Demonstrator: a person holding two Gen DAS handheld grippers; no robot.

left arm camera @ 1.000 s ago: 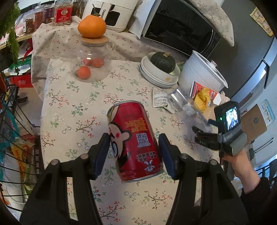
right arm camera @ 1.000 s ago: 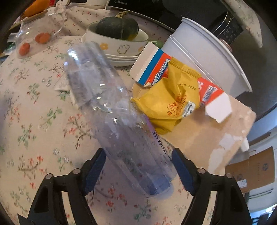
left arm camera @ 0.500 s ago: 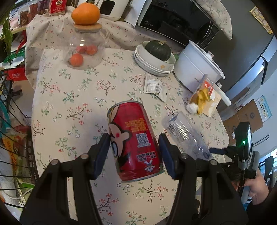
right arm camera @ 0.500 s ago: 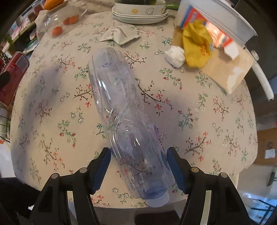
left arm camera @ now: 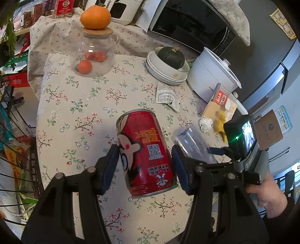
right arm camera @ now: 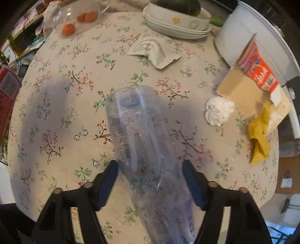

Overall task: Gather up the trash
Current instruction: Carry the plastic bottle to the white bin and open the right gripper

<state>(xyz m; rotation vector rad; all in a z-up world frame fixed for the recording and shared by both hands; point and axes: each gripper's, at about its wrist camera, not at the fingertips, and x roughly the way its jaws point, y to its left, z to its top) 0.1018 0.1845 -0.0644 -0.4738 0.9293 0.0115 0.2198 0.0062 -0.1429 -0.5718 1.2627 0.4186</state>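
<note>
Floral cloth covers the round table [left arm camera: 78,105] in a cluttered kitchen corner, with a microwave [left arm camera: 191,24] at 12 o'clock and a white rice cooker [left arm camera: 211,77] at 2 o'clock in the left wrist view. At centre frame the left gripper [left arm camera: 145,163] holds a red drink can [left arm camera: 145,155] above the cloth, its blue pads pressed against both sides of the can. At 3 o'clock in that view the right gripper [right arm camera: 150,178], held in the person's hand [left arm camera: 270,199], has closed on a clear plastic bottle [right arm camera: 142,150], tilted with its cap end toward the camera. Loose trash lies on the cloth: a torn silver wrapper [right arm camera: 153,52] at 12 o'clock in the right wrist view, and a white paper wad [right arm camera: 218,110], yellow wrapper [right arm camera: 259,137] and flattened carton [right arm camera: 253,82] at 2 to 3 o'clock. A glass jar [left arm camera: 94,54] topped by an orange [left arm camera: 95,16] stands at 11 o'clock in the left view; stacked plates [left arm camera: 165,75] beside it carry a green squash [left arm camera: 170,57].
</note>
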